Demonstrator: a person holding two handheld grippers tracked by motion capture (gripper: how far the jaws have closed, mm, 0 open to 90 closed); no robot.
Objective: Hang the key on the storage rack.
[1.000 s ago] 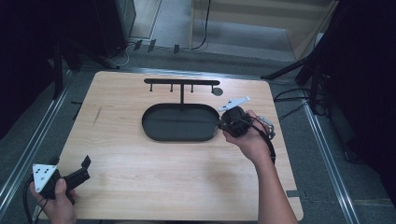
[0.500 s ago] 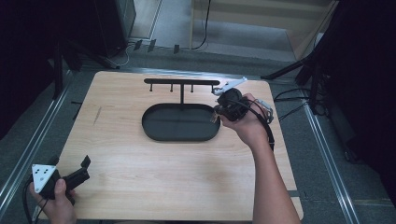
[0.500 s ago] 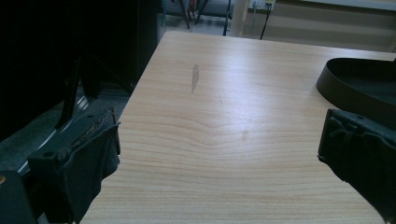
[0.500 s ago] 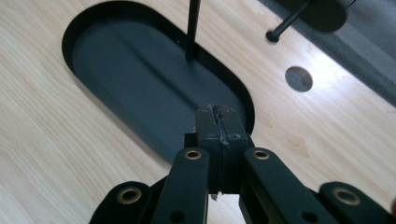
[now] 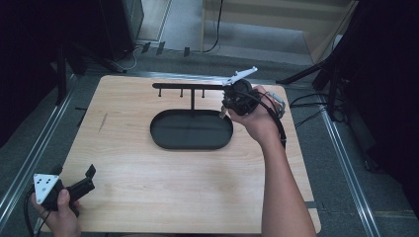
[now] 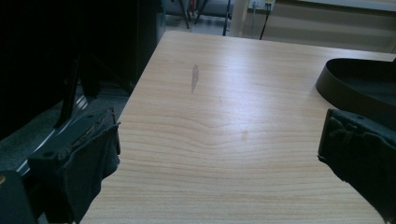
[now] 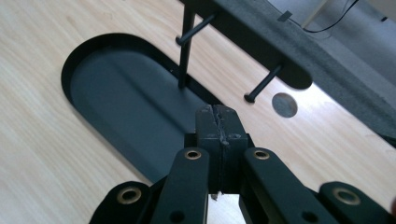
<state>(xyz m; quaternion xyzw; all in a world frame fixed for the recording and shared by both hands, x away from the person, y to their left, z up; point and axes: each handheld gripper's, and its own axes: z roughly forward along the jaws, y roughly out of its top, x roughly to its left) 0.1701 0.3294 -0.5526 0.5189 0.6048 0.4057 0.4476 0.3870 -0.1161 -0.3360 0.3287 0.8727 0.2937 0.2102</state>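
Here the wooden table (image 5: pixel 148 197) carries a black oval tray (image 5: pixel 191 129) with a post rising from it to a pegged crossbar (image 5: pixel 188 86). The right gripper (image 5: pixel 228 106) hangs beside that bar, fingers pressed together; the left gripper (image 5: pixel 84 182) rests at the table's near-left corner, fingers spread.

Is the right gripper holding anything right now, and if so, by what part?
Nothing visibly. The right gripper has its fingers pressed shut against each other above the black tray, near the peg rack; whether something thin is pinched cannot be told.

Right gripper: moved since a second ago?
Yes. The right gripper, jaws shut, went from beside the tray toward the rack's crossbar.
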